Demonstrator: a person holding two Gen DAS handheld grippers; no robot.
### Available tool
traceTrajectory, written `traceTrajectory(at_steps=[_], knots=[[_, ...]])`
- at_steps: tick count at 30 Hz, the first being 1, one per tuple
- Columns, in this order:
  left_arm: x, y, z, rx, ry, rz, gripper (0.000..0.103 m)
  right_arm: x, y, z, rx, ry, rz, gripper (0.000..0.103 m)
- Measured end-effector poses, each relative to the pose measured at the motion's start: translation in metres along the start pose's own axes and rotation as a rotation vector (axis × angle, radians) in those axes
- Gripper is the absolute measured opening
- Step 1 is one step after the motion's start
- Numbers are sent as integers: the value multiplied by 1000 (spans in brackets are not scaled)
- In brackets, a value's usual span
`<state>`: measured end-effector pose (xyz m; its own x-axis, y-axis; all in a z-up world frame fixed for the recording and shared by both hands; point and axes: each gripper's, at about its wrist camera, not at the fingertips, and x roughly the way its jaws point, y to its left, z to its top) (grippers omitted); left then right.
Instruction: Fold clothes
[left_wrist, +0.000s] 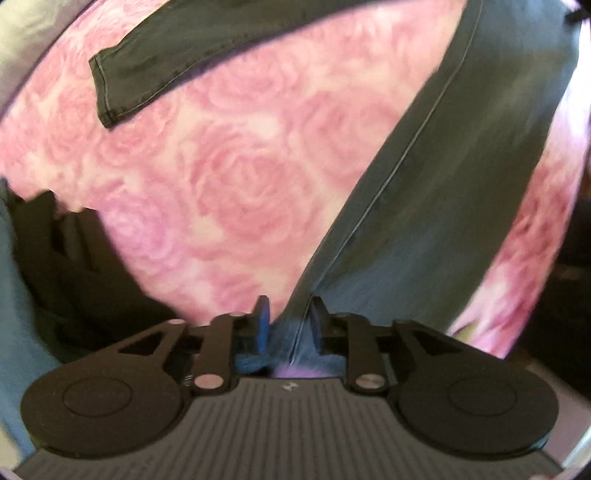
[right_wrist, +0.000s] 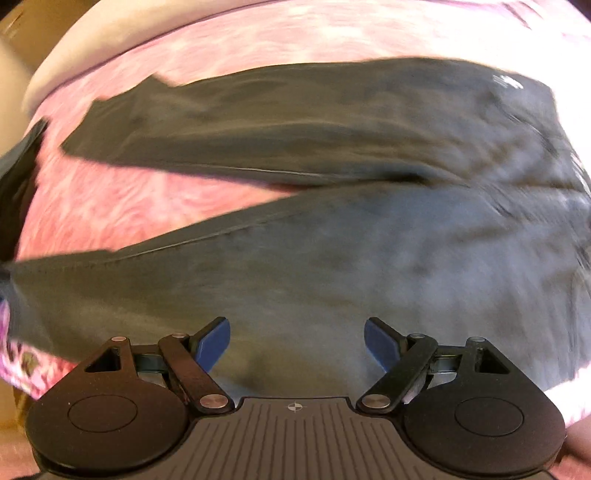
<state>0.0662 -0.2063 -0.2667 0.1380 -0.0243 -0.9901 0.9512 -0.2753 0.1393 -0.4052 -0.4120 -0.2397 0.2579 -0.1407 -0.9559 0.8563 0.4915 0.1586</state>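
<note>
Left wrist view: pink rose-print bedspread (left_wrist: 221, 177) filling most of frame, grey jeans (left_wrist: 436, 192) laid across it. One leg running from upper right of bedspread down to bottom centre, side seam visible along it; other leg's hem (left_wrist: 110, 88) lying flat at upper left of bedspread, apart from first leg. Dark clothes pile (left_wrist: 66, 266) off bedspread's left edge. Left gripper (left_wrist: 290, 321) pinched tight on the near jeans leg at its seam, blue pads pressing fabric both sides. Right wrist view, blurred: same jeans (right_wrist: 332, 240) spread over bedspread (right_wrist: 110, 195), both legs reaching left. Right gripper (right_wrist: 297, 343) spread wide just above the denim, nothing between pads.
</note>
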Motion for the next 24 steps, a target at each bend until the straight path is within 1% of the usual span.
traceTrajectory(at_steps=[1,2,3,4,6,7,8,9,11,12,14,16,19,20,22,24], knots=[[0,-6,-1,29,16,53,25,-5,-12,-6,44,-7,-17,83],[-1,-14,-3,51,3,119,25,-10,-24,-12,88,-14,-33,83],[-3,-21,-5,72,-12,183,23,-15,-37,-20,139,-22,-49,83],[-8,-31,-7,91,-48,223,24,-20,-54,-30,200,-34,-63,83],[-23,-60,-4,131,-145,232,25,-28,-88,-47,319,-62,-85,83],[-29,-81,-1,161,-186,210,27,-32,-105,-54,377,-80,-93,83],[-35,-101,3,190,-225,187,31,-36,-123,-62,434,-100,-101,83],[-37,-124,7,224,-249,157,34,-39,-142,-70,490,-126,-105,83],[-34,-168,17,298,-263,96,35,-45,-181,-86,606,-187,-103,83],[-31,-190,22,334,-264,94,36,-47,-200,-93,660,-222,-92,83],[-22,-230,33,376,-258,96,36,-49,-238,-102,755,-301,-41,83],[-13,-255,45,366,-237,108,36,-44,-274,-105,812,-360,-1,83],[-5,-279,58,338,-181,108,36,-28,-318,-103,862,-416,53,83],[-6,-287,60,332,-166,121,36,-19,-330,-101,875,-424,75,83],[-10,-299,62,314,-144,146,36,-5,-349,-98,896,-440,116,83],[-16,-309,63,285,-122,163,36,1,-360,-97,914,-467,153,82]])
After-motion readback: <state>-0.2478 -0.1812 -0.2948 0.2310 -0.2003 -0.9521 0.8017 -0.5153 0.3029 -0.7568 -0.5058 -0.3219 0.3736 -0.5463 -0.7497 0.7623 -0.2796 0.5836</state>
